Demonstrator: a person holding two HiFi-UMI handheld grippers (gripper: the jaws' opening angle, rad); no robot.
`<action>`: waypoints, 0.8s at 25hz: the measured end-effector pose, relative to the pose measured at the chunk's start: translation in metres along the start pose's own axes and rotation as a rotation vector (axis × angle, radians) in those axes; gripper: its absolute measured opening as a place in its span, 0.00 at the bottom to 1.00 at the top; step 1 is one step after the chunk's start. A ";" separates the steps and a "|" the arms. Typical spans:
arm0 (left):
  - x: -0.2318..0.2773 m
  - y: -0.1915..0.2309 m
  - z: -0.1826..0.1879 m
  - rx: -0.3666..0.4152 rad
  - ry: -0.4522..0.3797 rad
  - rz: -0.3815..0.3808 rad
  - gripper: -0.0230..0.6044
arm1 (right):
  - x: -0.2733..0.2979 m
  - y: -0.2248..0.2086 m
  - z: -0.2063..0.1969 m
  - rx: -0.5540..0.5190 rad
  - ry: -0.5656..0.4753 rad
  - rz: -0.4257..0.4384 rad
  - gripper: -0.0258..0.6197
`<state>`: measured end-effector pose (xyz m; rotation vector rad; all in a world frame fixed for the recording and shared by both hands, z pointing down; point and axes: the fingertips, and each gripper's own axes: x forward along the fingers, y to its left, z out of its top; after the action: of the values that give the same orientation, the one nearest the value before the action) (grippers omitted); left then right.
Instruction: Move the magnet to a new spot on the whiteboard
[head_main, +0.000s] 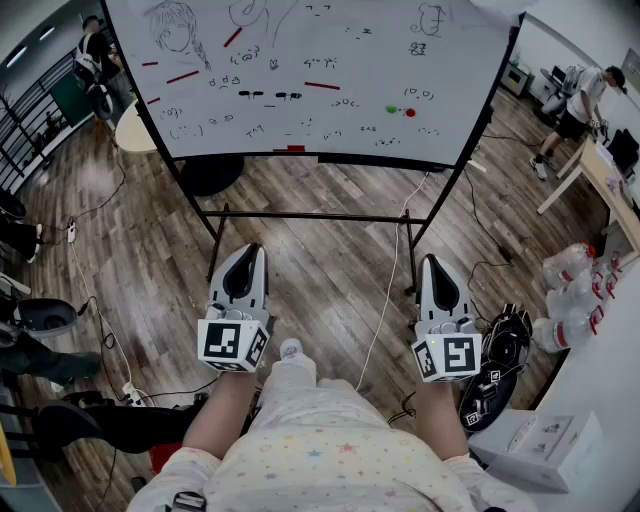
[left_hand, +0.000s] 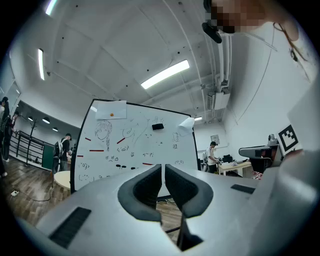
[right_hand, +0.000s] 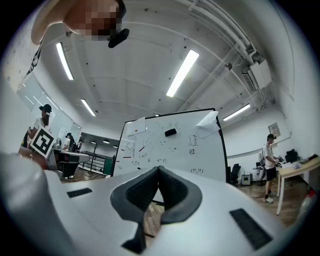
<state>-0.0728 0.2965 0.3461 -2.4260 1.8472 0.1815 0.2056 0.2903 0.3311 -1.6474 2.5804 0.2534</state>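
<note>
"Magnet (head_main: 410, 113) held in either set of fingers?"

"Negative. Left gripper (left_hand: 162, 167): fingers drawn together, only a hairline slit between the pads, nothing in it. Right gripper (right_hand: 159, 170): pads meet at the tips, likewise nothing between them. Both grippers are held low in front of the person, side by side and well apart, noses toward the whiteboard (head_main: 300, 60). Each carries its marker cube (head_main: 232, 343) at the rear, next to the hand."

"And the magnet's position?"

"On the whiteboard, lower right area: a round red magnet, with a round green magnet (head_main: 392, 109) just beside it on its left. Red bars (head_main: 322, 86) are also stuck across the board's left and middle, among black scribbles. Which piece the task means, I cannot tell. Neither gripper is near the board; wooden floor (head_main: 320, 270) and the stand's black crossbar (head_main: 310, 215) lie between."

"Surroundings?"

"A black eraser (left_hand: 157, 126) sits high on the board, and a sheet of paper (left_hand: 111, 107) is fixed at its top left corner. A white cable (head_main: 385, 300) runs over the floor from the stand and passes between the two grippers. Plastic bottles (head_main: 570, 265) lie at the far right. One person (head_main: 580, 100) stands by a table to the board's right, another (head_main: 95, 55) off its left side."
</note>
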 end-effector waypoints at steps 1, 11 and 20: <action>0.000 0.000 0.001 0.002 -0.004 0.001 0.08 | -0.001 0.001 -0.001 0.001 0.000 0.001 0.04; -0.006 -0.003 0.000 0.010 -0.009 0.001 0.09 | -0.017 -0.002 -0.007 0.039 -0.015 -0.028 0.04; 0.008 -0.007 -0.015 -0.006 0.035 -0.032 0.09 | -0.008 -0.010 -0.015 0.050 -0.004 -0.057 0.09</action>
<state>-0.0639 0.2888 0.3596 -2.4764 1.8227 0.1436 0.2188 0.2905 0.3456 -1.6978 2.5110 0.1876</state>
